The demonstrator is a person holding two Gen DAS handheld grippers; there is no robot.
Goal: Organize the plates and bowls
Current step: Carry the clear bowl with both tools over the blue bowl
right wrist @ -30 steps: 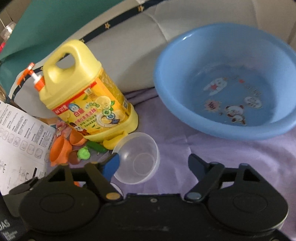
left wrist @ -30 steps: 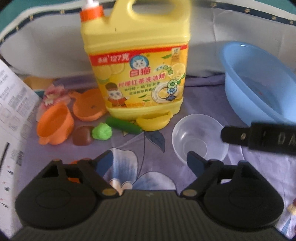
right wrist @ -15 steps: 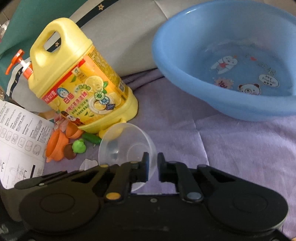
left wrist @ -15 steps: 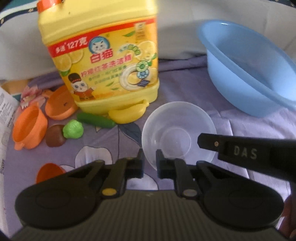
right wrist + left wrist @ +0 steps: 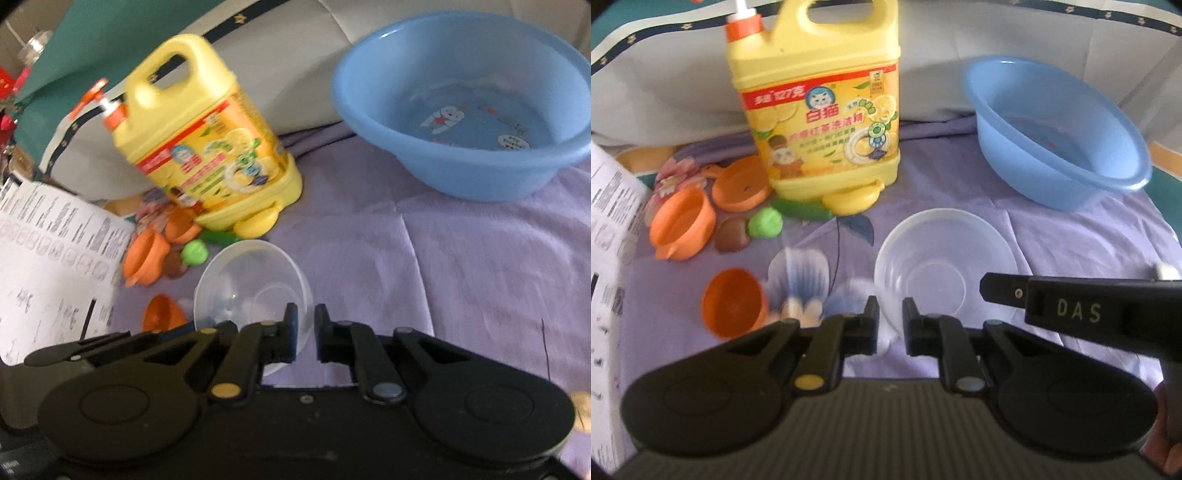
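A clear plastic bowl (image 5: 942, 266) is held between both grippers over the purple cloth. My left gripper (image 5: 891, 317) is shut on its near-left rim. My right gripper (image 5: 305, 325) is shut on the bowl's (image 5: 251, 284) right rim; its finger also shows in the left wrist view (image 5: 1008, 291), reaching in from the right. A blue basin (image 5: 461, 107) stands at the back right, also in the left wrist view (image 5: 1056, 125). Small orange bowls (image 5: 681, 225) and an orange cup (image 5: 733, 302) lie to the left.
A big yellow detergent jug (image 5: 820, 107) stands at the back centre, with a toy banana (image 5: 853, 197), a green pepper (image 5: 801, 210), a green ball (image 5: 764, 227) and a brown piece (image 5: 731, 240) before it. A printed sheet (image 5: 55, 251) stands at the left.
Both grippers went from open to shut on the clear bowl's rim. The bowl has risen and tilted in the right wrist view; the left view has pulled back a little.
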